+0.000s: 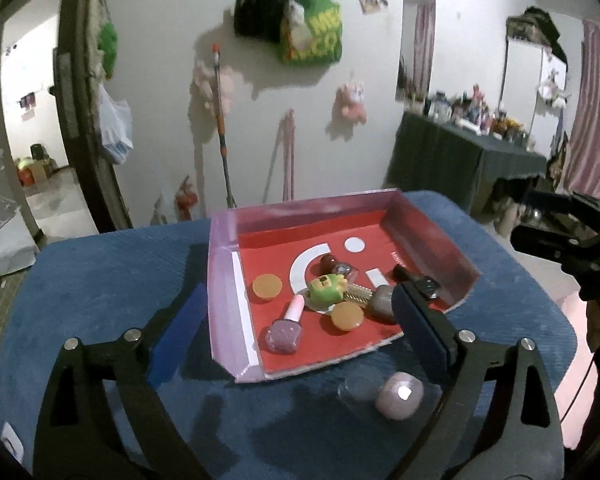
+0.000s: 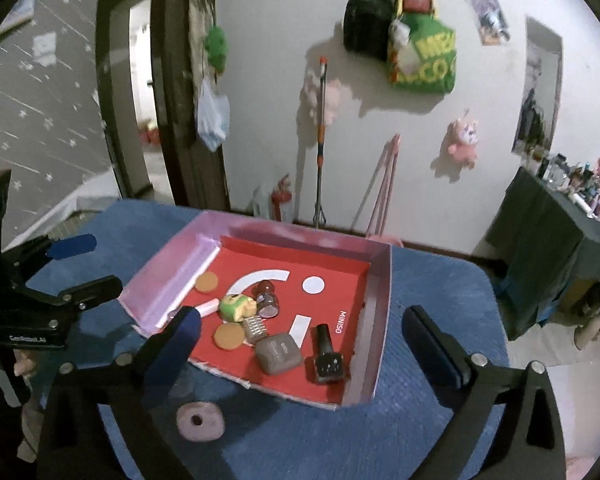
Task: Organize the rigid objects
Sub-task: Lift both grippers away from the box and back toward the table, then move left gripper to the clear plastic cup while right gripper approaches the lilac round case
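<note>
Here, surface: a blue padded cushion carries everything in view.
Tray: a shallow red tray with pinkish walls sits in the middle of the cushion; its near edge is low and open toward the cameras.
Tray contents: two orange discs, a pink-capped polish bottle, a green and yellow toy, a small metal spring, a dark red round piece, a grey rounded case and a black polish bottle.
Layout in tray: the toy lies near the centre with the spring just beside it; the grey case and black bottle lie side by side toward the right wall; the pink-capped bottle lies near the left wall.
Loose item: a pale mauve rounded piece lies on the cushion just outside the tray's near edge, with a small dark hole or spot in its middle.
Left gripper: spread wide, nothing between its fingers; its right finger overlaps the tray's near right corner in view, and the mauve piece sits just below that finger.
Right gripper: also wide open and empty, fingers straddling the tray's near edge; its left finger is above the mauve piece.
Backdrop: a white wall hung with bags and plush toys.
</note>
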Tool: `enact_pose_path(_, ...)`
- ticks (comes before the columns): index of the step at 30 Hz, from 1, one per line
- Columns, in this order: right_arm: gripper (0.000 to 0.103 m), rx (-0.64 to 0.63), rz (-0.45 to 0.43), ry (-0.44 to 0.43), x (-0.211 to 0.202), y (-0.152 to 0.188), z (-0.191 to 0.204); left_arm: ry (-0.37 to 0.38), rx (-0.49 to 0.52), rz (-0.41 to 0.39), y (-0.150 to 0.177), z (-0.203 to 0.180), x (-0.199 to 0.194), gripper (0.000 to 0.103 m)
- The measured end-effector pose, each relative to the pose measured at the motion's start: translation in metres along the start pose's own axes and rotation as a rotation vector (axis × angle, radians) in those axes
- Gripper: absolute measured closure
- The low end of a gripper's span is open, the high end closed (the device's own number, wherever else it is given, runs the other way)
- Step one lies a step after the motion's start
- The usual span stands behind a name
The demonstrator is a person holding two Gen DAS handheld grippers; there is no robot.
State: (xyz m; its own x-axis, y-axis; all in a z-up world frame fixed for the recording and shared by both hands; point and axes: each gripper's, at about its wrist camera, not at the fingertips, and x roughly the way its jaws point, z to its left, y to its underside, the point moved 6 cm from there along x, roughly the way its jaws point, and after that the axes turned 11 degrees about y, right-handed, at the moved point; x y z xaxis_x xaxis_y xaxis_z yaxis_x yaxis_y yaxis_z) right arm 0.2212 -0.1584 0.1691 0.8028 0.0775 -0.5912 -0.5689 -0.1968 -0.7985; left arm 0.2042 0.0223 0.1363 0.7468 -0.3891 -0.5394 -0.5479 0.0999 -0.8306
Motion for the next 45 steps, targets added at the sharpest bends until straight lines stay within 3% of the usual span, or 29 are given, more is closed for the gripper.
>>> enact_pose_path(8,0.000,0.047,-0.083,0.032,-0.053,0.049,-0.001,-0.026,0.011,-0.087,0.039,-0.025,-0.033,0.006)
enact_pose_path(15,0.000,0.074,-0.089,0.056,-0.060,0.095,0.010,-0.033,-0.018,-0.064,0.080,-0.031,-0.027,0.006)
enact_pose_path(26,0.000,0.108,0.012,0.061,-0.014,0.163,0.023,-0.021,-0.088,0.083,0.141,-0.025,0.012,0.006)
enact_pose_path(45,0.000,0.150,0.105,0.029,0.022,0.191,0.027,-0.022,-0.111,0.155,0.157,-0.021,0.031,0.006)
